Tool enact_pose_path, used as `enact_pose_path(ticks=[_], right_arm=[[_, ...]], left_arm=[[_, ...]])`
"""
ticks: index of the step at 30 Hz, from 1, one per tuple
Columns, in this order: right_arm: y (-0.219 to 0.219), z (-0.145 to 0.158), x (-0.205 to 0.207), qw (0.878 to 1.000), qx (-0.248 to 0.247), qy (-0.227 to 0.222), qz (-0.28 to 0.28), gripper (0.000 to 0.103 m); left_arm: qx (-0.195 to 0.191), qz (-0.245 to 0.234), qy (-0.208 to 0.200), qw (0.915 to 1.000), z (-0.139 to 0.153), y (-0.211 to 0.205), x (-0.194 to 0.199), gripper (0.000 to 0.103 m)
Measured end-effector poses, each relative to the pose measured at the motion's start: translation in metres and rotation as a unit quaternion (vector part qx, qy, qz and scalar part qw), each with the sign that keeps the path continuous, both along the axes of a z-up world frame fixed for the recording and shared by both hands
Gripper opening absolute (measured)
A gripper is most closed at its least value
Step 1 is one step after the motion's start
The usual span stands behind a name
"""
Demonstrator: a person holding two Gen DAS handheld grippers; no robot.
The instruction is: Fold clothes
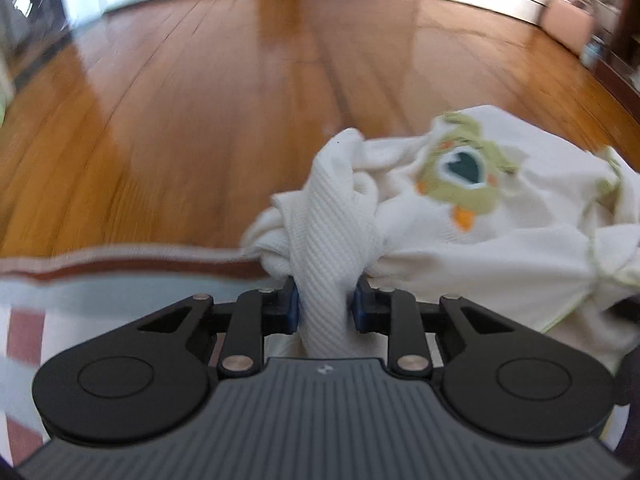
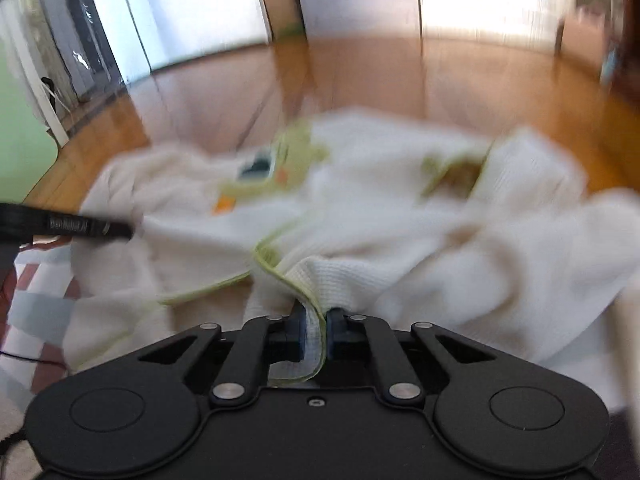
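Note:
A white ribbed garment (image 1: 500,236) with a green cartoon print and pale green trim lies crumpled in front of me. In the left wrist view my left gripper (image 1: 325,304) is shut on a thick bunched fold of that garment, which runs back between the blue pads. In the right wrist view the same garment (image 2: 400,208) is spread wide and blurred. My right gripper (image 2: 317,332) is shut on its green-trimmed edge, a thin strip of cloth pinched between the pads. The other gripper's black body (image 2: 64,226) shows at the left edge there.
A checked cloth in red, white and grey (image 1: 28,320) lies under the garment at the near side. Beyond it stretches a glossy wooden floor (image 1: 240,100). White doors and walls stand at the back, and a pink case (image 1: 568,20) sits at the far right.

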State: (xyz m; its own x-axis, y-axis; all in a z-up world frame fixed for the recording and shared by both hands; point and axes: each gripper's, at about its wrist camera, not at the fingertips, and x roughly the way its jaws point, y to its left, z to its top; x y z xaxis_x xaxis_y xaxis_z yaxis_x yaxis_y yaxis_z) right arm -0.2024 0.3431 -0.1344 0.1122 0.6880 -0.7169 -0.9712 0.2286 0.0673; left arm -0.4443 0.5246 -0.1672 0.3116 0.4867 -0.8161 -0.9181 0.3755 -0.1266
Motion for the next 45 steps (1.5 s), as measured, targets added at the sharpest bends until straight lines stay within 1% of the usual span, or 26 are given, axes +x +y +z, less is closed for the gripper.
enact_pose_path(ticks=[2,5,7,8,9,11,12,15,18,21,24,26,28,29,30,31,32,33,34,35,37,38,39,41,43,45], right_arm=[[-0.008,0.012,0.003,0.999,0.013,-0.032,0.007,0.009],[-0.019,0.022,0.006,0.999,0.016,-0.043,-0.001,0.008],[-0.027,0.031,0.004,0.998,0.025,-0.056,-0.012,0.008],[-0.031,0.037,0.003,0.997,0.030,-0.066,-0.018,0.008],[-0.035,0.041,0.000,0.996,0.036,-0.075,-0.024,0.008],[-0.038,0.049,0.002,0.994,0.041,-0.092,-0.037,0.008],[-0.040,0.053,0.005,0.993,0.042,-0.099,-0.046,0.008],[-0.048,0.066,0.022,0.988,0.049,-0.114,-0.087,0.008],[-0.052,0.067,0.037,0.986,0.040,-0.124,-0.105,0.008],[-0.053,0.042,0.046,0.987,0.000,-0.115,-0.117,0.008],[-0.058,0.026,0.049,0.989,-0.024,-0.081,-0.120,0.008],[-0.062,0.020,0.047,0.992,-0.028,-0.057,-0.111,0.008],[-0.061,0.015,0.048,0.994,-0.027,-0.048,-0.098,0.008],[-0.061,0.012,0.049,0.994,-0.026,-0.044,-0.092,0.008],[-0.058,0.011,0.051,0.993,-0.028,-0.066,-0.094,0.008],[-0.054,0.013,0.055,0.990,-0.029,-0.094,-0.099,0.008],[-0.051,0.019,0.063,0.989,-0.026,-0.104,-0.100,0.008],[-0.050,0.028,0.068,0.990,-0.018,-0.096,-0.103,0.008],[-0.050,0.041,0.072,0.991,0.002,-0.084,-0.100,0.008],[-0.051,0.054,0.076,0.992,0.023,-0.072,-0.097,0.008],[-0.055,0.076,0.076,0.993,0.057,-0.047,-0.087,0.008],[-0.058,0.087,0.075,0.994,0.072,-0.029,-0.083,0.008],[-0.063,0.096,0.076,0.993,0.087,0.006,-0.077,0.008],[-0.075,0.109,0.080,0.987,0.123,0.095,-0.050,0.008],[-0.086,0.101,0.091,0.968,0.127,0.215,-0.020,0.008],[-0.093,0.078,0.093,0.964,0.082,0.251,0.004,0.008]], left_arm=[[-0.023,0.021,-0.049,0.9983,0.002,0.005,-0.014,0.021],[0.006,0.044,-0.102,0.9938,0.019,-0.003,-0.029,0.020],[0.003,0.065,-0.174,0.9827,0.027,-0.005,-0.046,0.017],[0.012,0.075,-0.188,0.9791,0.031,-0.007,-0.054,0.015],[0.029,0.084,-0.176,0.9804,0.033,-0.009,-0.057,0.014],[0.056,0.104,-0.115,0.9863,0.032,-0.009,-0.059,0.013],[0.059,0.114,-0.097,0.9871,0.030,-0.007,-0.061,0.012],[0.055,0.135,-0.100,0.9842,0.028,-0.002,-0.067,0.012],[0.063,0.143,-0.094,0.9833,0.029,0.001,-0.066,0.012],[0.075,0.133,-0.060,0.9864,0.030,0.003,-0.055,0.012],[0.089,0.118,-0.030,0.9885,0.032,0.003,-0.049,0.013],[0.068,0.101,-0.002,0.9925,0.021,0.009,-0.041,0.013],[0.052,0.099,0.014,0.9936,0.013,0.014,-0.037,0.012],[0.072,0.097,0.024,0.9923,0.018,0.014,-0.035,0.012],[0.096,0.095,0.035,0.9902,0.023,0.014,-0.034,0.012],[0.127,0.094,0.057,0.9858,0.031,0.012,-0.032,0.012],[0.165,0.096,0.090,0.9774,0.041,0.010,-0.030,0.012],[0.199,0.099,0.119,0.9677,0.050,0.008,-0.030,0.012],[0.224,0.102,0.135,0.9598,0.060,0.007,-0.033,0.012],[0.241,0.113,0.137,0.9542,0.073,0.007,-0.042,0.012],[0.253,0.145,0.111,0.9500,0.099,0.006,-0.066,0.012],[0.274,0.163,0.119,0.9404,0.111,0.000,-0.076,0.012],[0.297,0.181,0.132,0.9284,0.121,-0.006,-0.087,0.012],[0.342,0.215,0.156,0.9012,0.143,-0.018,-0.107,0.012],[0.302,0.236,0.156,0.9103,0.142,-0.020,-0.132,0.012],[0.201,0.238,0.129,0.9413,0.117,-0.007,-0.160,0.013]])
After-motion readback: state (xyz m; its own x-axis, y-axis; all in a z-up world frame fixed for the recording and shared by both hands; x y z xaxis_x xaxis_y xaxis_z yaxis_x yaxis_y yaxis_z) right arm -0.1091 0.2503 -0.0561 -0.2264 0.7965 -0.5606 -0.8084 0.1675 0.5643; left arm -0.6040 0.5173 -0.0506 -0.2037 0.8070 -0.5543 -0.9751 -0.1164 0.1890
